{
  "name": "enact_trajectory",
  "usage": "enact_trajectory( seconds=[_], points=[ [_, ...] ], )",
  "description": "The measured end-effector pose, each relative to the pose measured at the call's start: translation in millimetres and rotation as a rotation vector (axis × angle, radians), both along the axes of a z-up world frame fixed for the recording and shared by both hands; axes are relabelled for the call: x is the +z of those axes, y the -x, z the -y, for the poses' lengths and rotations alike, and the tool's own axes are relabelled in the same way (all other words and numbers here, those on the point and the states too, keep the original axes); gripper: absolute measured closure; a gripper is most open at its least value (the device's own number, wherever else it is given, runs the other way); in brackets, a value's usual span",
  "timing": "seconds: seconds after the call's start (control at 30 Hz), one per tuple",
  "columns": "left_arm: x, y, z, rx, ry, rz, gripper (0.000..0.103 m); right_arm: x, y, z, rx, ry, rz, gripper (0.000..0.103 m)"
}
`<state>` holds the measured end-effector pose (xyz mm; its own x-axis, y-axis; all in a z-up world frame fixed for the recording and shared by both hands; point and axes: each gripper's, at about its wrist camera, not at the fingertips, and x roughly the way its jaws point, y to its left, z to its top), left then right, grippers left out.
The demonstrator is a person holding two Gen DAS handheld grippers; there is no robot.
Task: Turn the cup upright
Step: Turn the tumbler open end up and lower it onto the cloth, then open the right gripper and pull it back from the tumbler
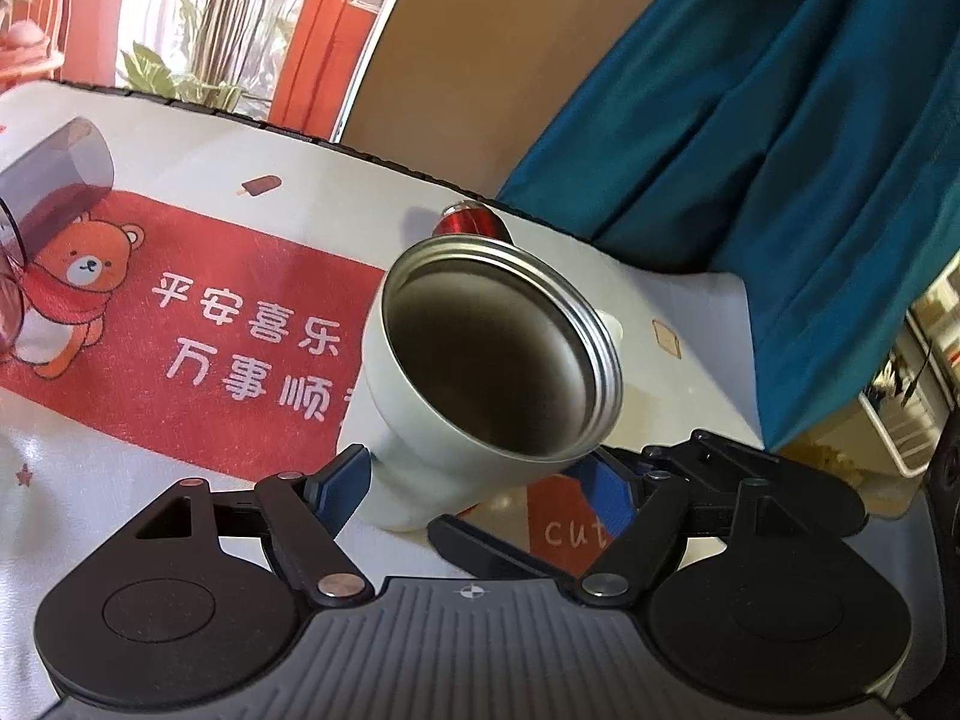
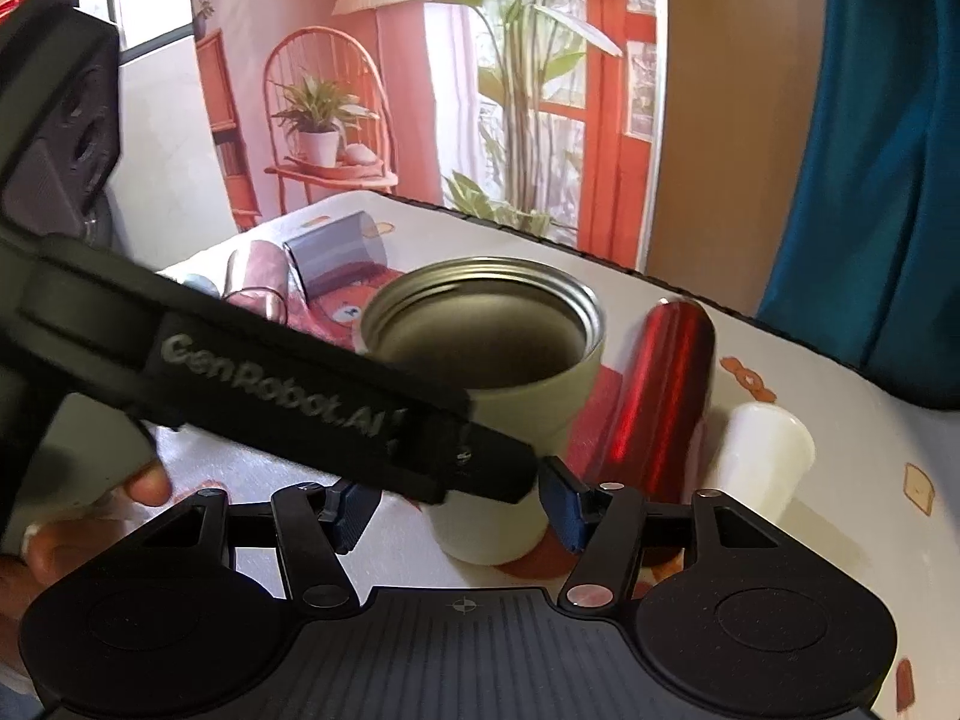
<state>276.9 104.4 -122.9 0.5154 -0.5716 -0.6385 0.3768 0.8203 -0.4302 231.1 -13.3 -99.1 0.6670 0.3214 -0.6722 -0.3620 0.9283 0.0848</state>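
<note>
Cup: pale, steel-lined, mouth up, slightly tilted, mid-table near the far edge.
Left gripper: clamped on the cup's lower wall.
Right gripper: jaws apart, flanking the cup base.
Advice: level it, seat the base flat, then release.
Table: printed bear cloth; red bottle beside; teal curtain behind.

The red panel of the tablecloth carries white Chinese characters in two rows: 平安喜乐 above, 万事顺 below (a further character hides behind the cup). Lower down, white letters read "cut". The left gripper, seen from the right wrist, bears "GenRobot.AI" along its side.
</note>
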Motion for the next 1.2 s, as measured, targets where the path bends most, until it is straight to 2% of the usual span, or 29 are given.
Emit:
enact_trajectory(
  seconds=[0.17,0.27,0.33,0.4,0.43,0.53,0.7,0.83,1.2],
  points=[
    [-1.2,8.9,-3.0,0.012,-0.030,0.002,0.022,-1.3,6.6,4.9,-0.039,0.002,-0.014,0.046],
    [0.3,15.8,-8.9,0.035,-0.063,0.018,0.017,-1.9,9.6,6.1,-0.077,0.007,-0.028,0.032],
    [2.1,19.5,-13.8,0.054,-0.087,0.032,0.015,-2.8,11.9,6.4,-0.101,0.016,-0.032,0.027],
    [4.4,23.4,-20.1,0.070,-0.105,0.039,0.011,-3.1,14.5,7.1,-0.131,0.030,-0.041,0.014],
    [5.6,24.8,-23.5,0.081,-0.112,0.041,0.008,-2.8,16.0,6.7,-0.146,0.036,-0.043,0.013],
    [7.6,29.8,-34.3,0.122,-0.155,0.056,0.006,-2.0,17.6,5.1,-0.191,0.049,-0.055,0.001],
    [8.4,36.2,-54.5,0.183,-0.193,0.048,0.004,1.6,24.9,-2.3,-0.254,0.067,-0.077,0.000],
    [14.6,47.8,-67.1,0.194,-0.268,0.066,0.000,6.9,31.0,-11.6,-0.300,0.083,-0.101,0.000],
    [44.9,99.0,-127.4,0.278,-0.378,0.125,0.000,37.1,67.0,-44.7,-0.296,0.063,-0.083,0.000]
  ],
)
